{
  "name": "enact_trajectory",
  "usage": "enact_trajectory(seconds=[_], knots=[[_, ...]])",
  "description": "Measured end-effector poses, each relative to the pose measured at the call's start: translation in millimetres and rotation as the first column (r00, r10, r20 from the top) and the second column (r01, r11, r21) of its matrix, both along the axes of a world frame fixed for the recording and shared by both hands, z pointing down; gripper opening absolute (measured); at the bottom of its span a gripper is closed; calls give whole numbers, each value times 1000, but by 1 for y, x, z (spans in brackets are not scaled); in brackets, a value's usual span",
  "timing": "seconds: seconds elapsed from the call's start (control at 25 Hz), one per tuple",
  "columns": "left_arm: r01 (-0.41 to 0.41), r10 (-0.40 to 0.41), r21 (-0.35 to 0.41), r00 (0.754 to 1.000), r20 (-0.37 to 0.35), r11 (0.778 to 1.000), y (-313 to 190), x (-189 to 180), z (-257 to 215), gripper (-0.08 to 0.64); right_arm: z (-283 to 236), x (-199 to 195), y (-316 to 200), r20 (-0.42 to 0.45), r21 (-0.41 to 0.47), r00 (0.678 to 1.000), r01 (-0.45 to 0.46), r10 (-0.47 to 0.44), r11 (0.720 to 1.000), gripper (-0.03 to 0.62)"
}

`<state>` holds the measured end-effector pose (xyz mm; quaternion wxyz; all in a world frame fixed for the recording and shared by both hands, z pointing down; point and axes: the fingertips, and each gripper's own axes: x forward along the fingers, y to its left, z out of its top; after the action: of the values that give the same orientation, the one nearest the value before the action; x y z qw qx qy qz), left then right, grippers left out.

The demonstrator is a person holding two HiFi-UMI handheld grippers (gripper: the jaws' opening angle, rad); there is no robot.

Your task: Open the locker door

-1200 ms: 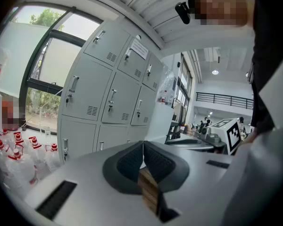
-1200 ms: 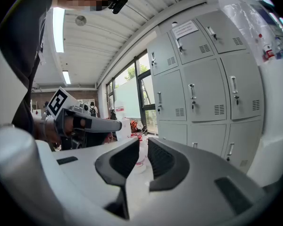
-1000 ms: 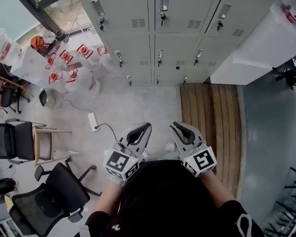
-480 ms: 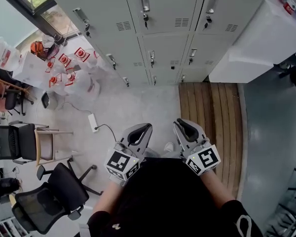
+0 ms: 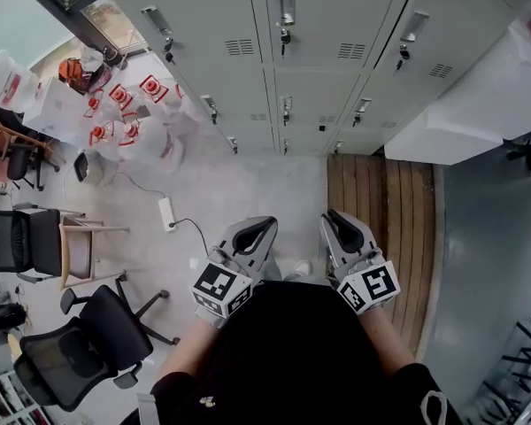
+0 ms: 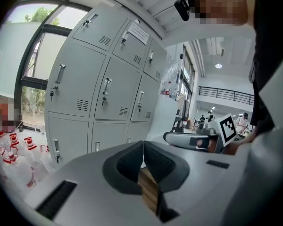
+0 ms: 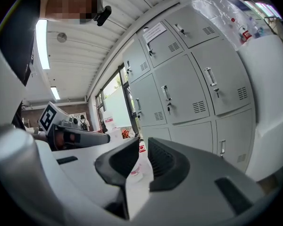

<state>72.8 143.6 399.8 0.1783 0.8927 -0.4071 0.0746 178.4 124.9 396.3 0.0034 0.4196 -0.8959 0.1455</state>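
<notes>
A bank of grey lockers [image 5: 323, 25] stands ahead, every door closed, each with a small handle and key lock [image 5: 285, 13]. They also fill the left gripper view [image 6: 111, 95] and the right gripper view [image 7: 179, 95]. Both grippers are held close to the person's body, well short of the lockers. My left gripper [image 5: 264, 227] [image 6: 142, 147] is shut with nothing between its pads. My right gripper [image 5: 334, 217] [image 7: 144, 147] is also shut and empty. Both point toward the lockers.
A white counter [image 5: 478, 87] juts out at the right, beside a wooden floor platform [image 5: 380, 202]. Clear bags of red-capped bottles [image 5: 128, 118] lie at the left of the lockers. A power strip [image 5: 167, 215], a wooden stool [image 5: 80, 251] and office chairs [image 5: 80, 352] stand at the left.
The head view has shifted slightly, so the lockers have slid a little in the picture. Both grippers have stayed shut near the body, the right one a touch further right.
</notes>
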Motion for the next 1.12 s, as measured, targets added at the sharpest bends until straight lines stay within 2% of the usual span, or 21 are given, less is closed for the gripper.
enact_trajectory(seconds=[0.36, 0.64, 0.84, 1.0, 1.12], knots=[[-17, 17, -1, 999, -42, 1000, -82, -84, -1, 23, -5, -87, -75, -52, -2, 999, -4, 4, 1000, 69], [-112, 112, -2, 991, -72, 994, -139, -134, 1, 23, -2, -142, -126, -85, -7, 993, -78, 77, 997, 69], [-153, 151, -19, 986, -68, 988, -160, -151, 10, 23, 7, -155, -149, -100, -30, 989, -115, 111, 993, 69], [-129, 126, -34, 989, -77, 991, -173, -154, 12, 23, 12, -153, -166, -96, -52, 987, -134, 128, 990, 69], [-99, 96, -45, 993, -65, 994, -182, -153, 14, 23, 18, -151, -180, -92, -70, 991, -107, 100, 992, 69]])
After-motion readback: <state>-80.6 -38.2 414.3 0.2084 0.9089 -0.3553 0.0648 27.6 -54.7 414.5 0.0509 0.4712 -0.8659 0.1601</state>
